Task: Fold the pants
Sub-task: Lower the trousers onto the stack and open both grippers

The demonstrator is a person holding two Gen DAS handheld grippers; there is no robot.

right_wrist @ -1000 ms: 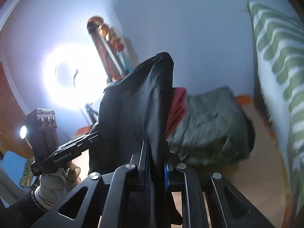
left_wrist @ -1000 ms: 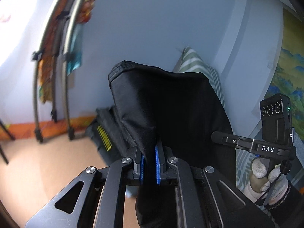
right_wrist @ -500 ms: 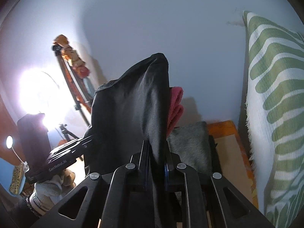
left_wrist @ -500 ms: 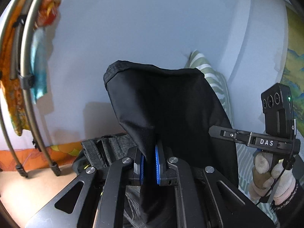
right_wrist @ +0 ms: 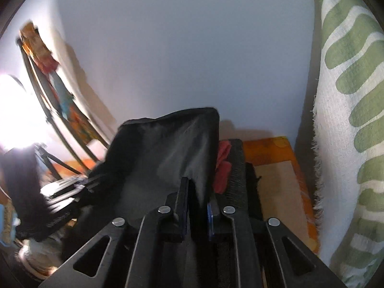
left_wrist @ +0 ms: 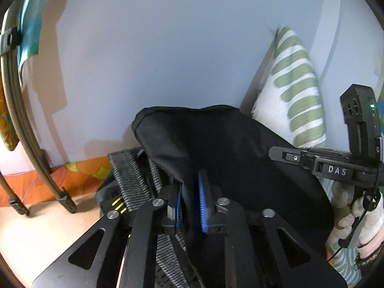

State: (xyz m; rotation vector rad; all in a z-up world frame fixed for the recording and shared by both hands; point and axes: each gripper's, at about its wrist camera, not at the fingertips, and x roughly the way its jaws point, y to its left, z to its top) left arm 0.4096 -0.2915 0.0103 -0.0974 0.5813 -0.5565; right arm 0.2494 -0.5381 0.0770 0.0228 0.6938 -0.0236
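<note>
in the left wrist view the left tool [left_wrist: 190, 206] has its blue pads easing apart with the folded black fabric pants [left_wrist: 216, 148] between them, draped over a grey knitted garment stack [left_wrist: 134, 175] by the green striped pillow [left_wrist: 297, 96].

in the right wrist view the right tool [right_wrist: 197, 212] is parting too, cloth between its pads. folding looks done; release remains.
</note>
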